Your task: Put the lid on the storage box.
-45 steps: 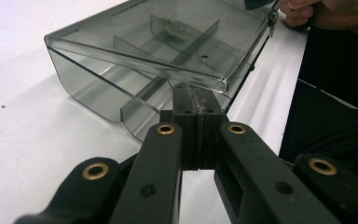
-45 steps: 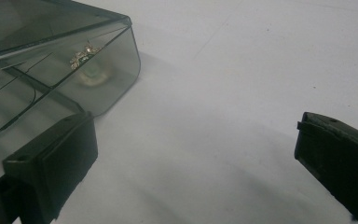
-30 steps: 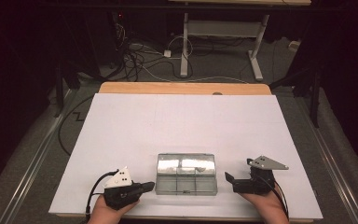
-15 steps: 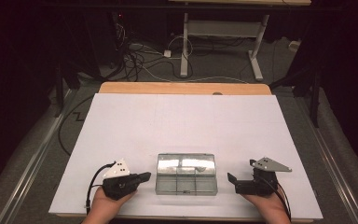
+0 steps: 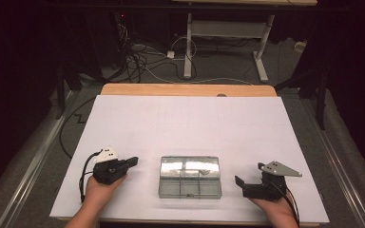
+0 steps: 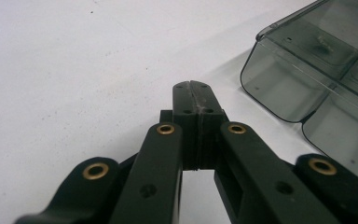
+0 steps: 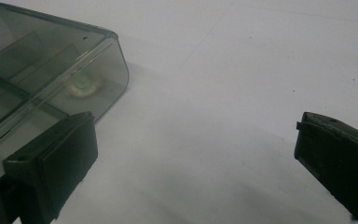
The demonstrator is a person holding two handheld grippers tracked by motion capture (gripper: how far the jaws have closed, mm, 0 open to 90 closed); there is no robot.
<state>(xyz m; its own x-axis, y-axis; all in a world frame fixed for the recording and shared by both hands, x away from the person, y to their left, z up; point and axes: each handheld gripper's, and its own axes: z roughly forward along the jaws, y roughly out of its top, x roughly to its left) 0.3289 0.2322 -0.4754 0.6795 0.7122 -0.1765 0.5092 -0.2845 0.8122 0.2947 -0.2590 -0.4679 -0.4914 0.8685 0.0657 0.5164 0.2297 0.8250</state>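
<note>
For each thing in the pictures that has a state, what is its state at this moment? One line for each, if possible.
Clear plastic compartment box: lid closed, lying flat on the white table sheet, touched by neither gripper.
Left gripper: jaws shut, nothing between them, beside the box's left end.
Right gripper: jaws wide open, nothing between them, beside the box's right end.
</note>
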